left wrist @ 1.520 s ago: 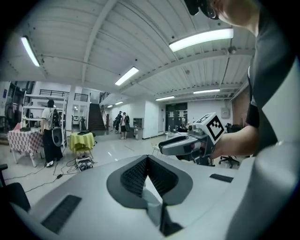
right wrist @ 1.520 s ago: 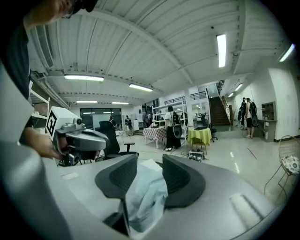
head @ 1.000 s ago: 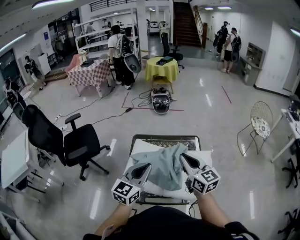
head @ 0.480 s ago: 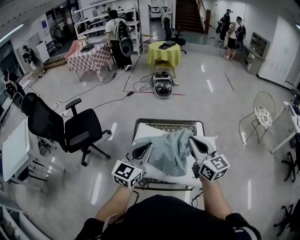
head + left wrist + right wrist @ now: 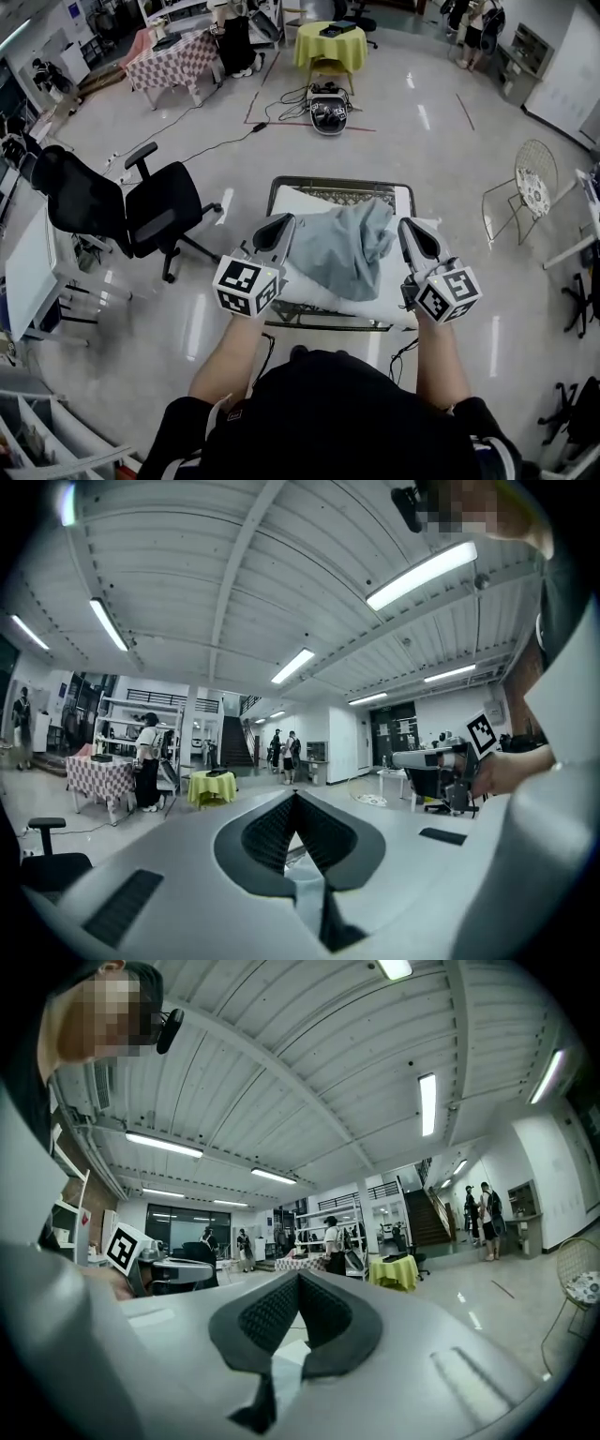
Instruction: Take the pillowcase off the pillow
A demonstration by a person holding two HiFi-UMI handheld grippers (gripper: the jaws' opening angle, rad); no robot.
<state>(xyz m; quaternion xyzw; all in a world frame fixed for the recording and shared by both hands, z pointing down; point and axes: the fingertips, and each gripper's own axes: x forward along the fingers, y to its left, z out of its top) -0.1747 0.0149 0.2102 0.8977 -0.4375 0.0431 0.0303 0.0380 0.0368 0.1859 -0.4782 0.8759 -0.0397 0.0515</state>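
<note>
— Jaws?
— Both pairs are pressing shut on my left gripper [image 5: 284, 225] and right gripper [image 5: 405, 227]; whether they're pinching cloth, I cannot tell. Each cube [image 5: 246, 286] is showing square markers.
— Pillowcase [image 5: 342, 248]?
— Lying bunched on the white pillow [image 5: 309, 291] between my grippers, which are standing wider apart than a second ago.

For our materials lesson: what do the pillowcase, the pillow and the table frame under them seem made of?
The pillowcase: soft matte blue-grey cloth, it crumples in folds. The pillow: white fabric, plump, probably padded. The table frame: dark, thin, straight bars, likely metal.
</note>
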